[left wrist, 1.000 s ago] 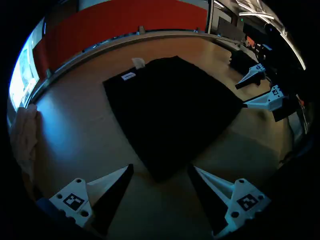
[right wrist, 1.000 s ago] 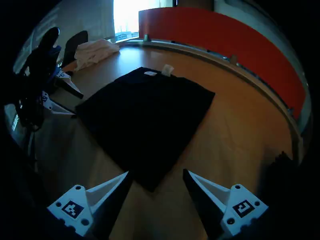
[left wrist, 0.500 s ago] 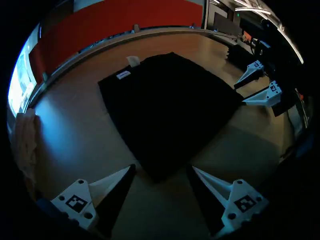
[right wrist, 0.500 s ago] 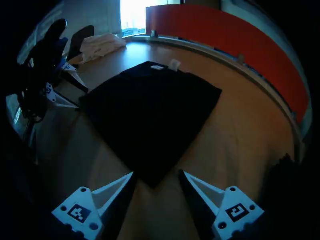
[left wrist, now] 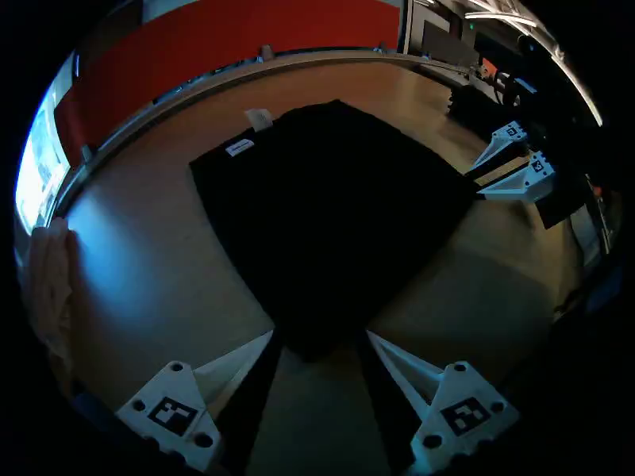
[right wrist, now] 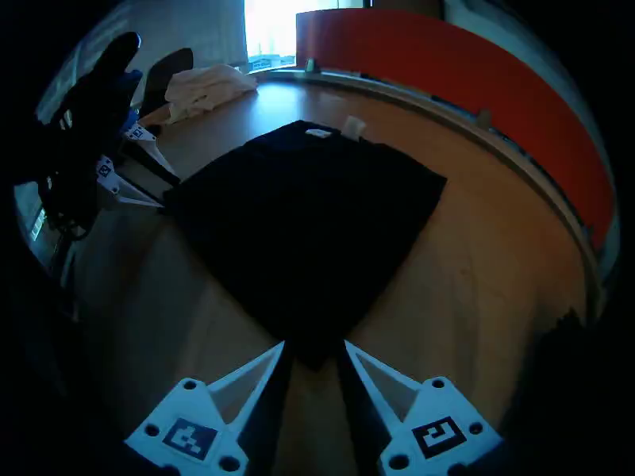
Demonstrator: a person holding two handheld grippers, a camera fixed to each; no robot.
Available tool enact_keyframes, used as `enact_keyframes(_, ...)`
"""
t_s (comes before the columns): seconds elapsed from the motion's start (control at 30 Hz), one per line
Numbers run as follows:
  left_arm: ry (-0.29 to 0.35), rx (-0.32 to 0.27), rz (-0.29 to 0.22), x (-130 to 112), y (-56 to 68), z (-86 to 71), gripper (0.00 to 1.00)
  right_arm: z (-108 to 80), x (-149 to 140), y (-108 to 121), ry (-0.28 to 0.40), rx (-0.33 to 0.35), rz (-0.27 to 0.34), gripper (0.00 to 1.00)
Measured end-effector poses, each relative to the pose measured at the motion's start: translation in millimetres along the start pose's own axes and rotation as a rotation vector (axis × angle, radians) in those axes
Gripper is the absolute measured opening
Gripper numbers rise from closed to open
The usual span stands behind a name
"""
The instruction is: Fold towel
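Observation:
A black towel (left wrist: 333, 214) lies flat on the wooden table (left wrist: 143, 254), with a white tag (left wrist: 238, 147) near its far corner. In the left gripper view, my left gripper (left wrist: 320, 337) is open and low at the table, its fingers standing either side of the towel's near corner. In the right gripper view, the towel (right wrist: 309, 222) reaches toward me and my right gripper (right wrist: 313, 345) is open but narrowed around another corner. The left gripper (right wrist: 163, 182) shows at the towel's left corner, and the right gripper (left wrist: 480, 170) at its right corner.
A pale heap of cloth (right wrist: 206, 83) sits at the table's far end beside dark chairs (right wrist: 171, 67). A small white object (right wrist: 353, 125) stands by the towel's far corner. A red panel (left wrist: 238, 40) runs behind the table edge. A dark stack (left wrist: 468, 103) lies farther off.
Both grippers have moved in onto their towel corners and their fingers have drawn closer together, the right pair more than the left. The towel has not moved.

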State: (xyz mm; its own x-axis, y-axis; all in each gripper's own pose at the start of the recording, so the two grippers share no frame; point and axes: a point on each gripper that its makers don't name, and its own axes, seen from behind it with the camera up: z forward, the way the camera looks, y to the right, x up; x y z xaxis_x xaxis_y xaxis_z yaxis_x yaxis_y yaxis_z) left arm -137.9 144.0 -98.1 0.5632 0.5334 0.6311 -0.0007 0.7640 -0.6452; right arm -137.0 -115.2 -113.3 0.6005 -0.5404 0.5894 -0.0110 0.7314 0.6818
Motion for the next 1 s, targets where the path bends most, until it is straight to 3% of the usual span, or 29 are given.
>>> enact_keyframes(0.1, 0.0, 0.002, -0.002, 0, -0.5, -0.1, 0.53, 0.4, 0, -2, -0.001, 0.003, -0.002, 0.29)
enact_keyframes(0.17, 0.001, 0.004, -0.004, 1, -0.6, -0.4, 0.51, 0.6, 0, -3, -0.002, 0.005, -0.003, 0.24)
enact_keyframes(0.3, 0.002, 0.012, -0.012, 1, -1.6, 0.1, 0.23, -0.7, -1, -4, -0.003, 0.009, 0.007, 0.18)
enact_keyframes(0.43, 0.001, 0.019, -0.023, 2, -2.3, 0.7, 0.15, -2.7, 1, -6, 0.004, 0.014, 0.016, 0.16)
enact_keyframes(0.67, 0.013, 0.029, -0.037, 8, -4.6, -3.1, 0.12, -8.7, 11, -6, 0.03, 0.009, 0.025, 0.16)
enact_keyframes(1.0, 0.054, 0.051, -0.07, 24, -9.7, -25.5, 0.12, -26.1, 33, -8, 0.076, 0.003, 0.024, 0.15)
